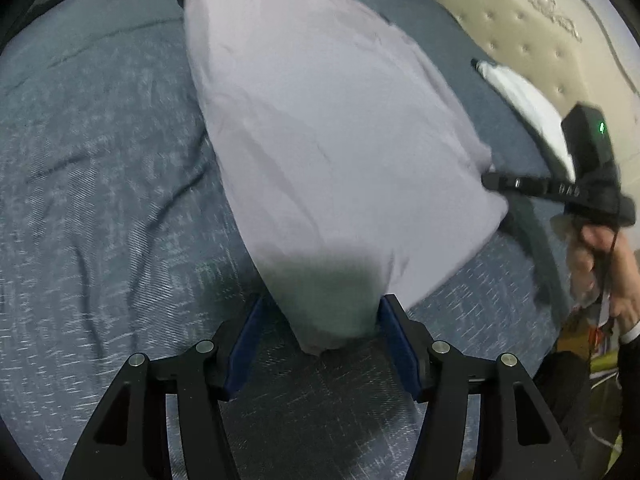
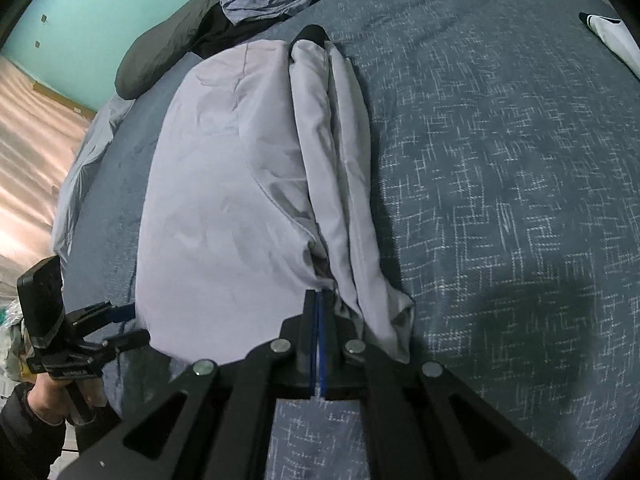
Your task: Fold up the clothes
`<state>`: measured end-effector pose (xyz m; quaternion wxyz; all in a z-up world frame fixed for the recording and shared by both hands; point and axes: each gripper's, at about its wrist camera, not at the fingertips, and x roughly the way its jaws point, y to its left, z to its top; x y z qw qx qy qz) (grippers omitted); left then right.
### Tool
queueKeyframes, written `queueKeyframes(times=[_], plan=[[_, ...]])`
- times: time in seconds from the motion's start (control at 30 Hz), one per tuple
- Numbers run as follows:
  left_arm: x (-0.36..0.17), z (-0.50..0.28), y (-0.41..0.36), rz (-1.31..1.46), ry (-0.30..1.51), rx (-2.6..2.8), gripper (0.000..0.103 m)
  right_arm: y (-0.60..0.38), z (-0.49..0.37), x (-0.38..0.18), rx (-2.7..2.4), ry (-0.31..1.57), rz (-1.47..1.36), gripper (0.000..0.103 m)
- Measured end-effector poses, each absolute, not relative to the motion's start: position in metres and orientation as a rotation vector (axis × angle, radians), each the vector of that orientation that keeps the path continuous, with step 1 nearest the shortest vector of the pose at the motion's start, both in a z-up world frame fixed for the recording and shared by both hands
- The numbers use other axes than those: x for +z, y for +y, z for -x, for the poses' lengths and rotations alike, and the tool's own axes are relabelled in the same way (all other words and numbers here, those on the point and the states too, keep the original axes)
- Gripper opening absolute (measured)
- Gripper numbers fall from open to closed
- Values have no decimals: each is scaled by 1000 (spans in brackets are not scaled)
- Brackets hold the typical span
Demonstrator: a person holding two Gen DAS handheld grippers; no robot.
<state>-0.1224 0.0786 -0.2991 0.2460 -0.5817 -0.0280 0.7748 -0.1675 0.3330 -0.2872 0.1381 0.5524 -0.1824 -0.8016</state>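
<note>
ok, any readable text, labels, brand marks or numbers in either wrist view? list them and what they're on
No text can be read.
Right gripper: small pale marks on its black body, too blurred.
Left gripper: faint lettering on its black body, too small.
Headboard: an embroidered flourish, illegible.
Grey garment and blanket: no print.

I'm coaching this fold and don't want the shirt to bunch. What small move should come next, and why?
Probably close the left hand-held gripper on the near corner of the shirt. Its jaws stand open around that corner, while the right hand-held gripper is already shut on the shirt's other edge. With both ends held, the cloth could be lifted evenly.
</note>
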Motion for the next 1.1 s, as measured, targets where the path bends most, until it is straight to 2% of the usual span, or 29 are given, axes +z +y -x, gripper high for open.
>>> queueKeyframes(times=[0.1, 0.4, 0.73, 0.87, 1.1], plan=[[-300, 122, 77, 1590, -102, 2104, 63, 327, 174, -292, -2306, -560, -1599, 0], [-256, 123, 61, 1475, -142, 2179, 62, 323, 179, -289, -2306, -534, -1593, 0], [-288, 132, 63, 1552, -148, 2144, 64, 354, 157, -287, -2332, -565, -1576, 0], [-278, 131, 60, 1542, -154, 2152, 64, 354, 153, -278, -2371, -529, -1566, 0], [-271, 138, 53, 1531, -193, 2171, 63, 352, 156, -243, -2422, -600, -1389, 1]])
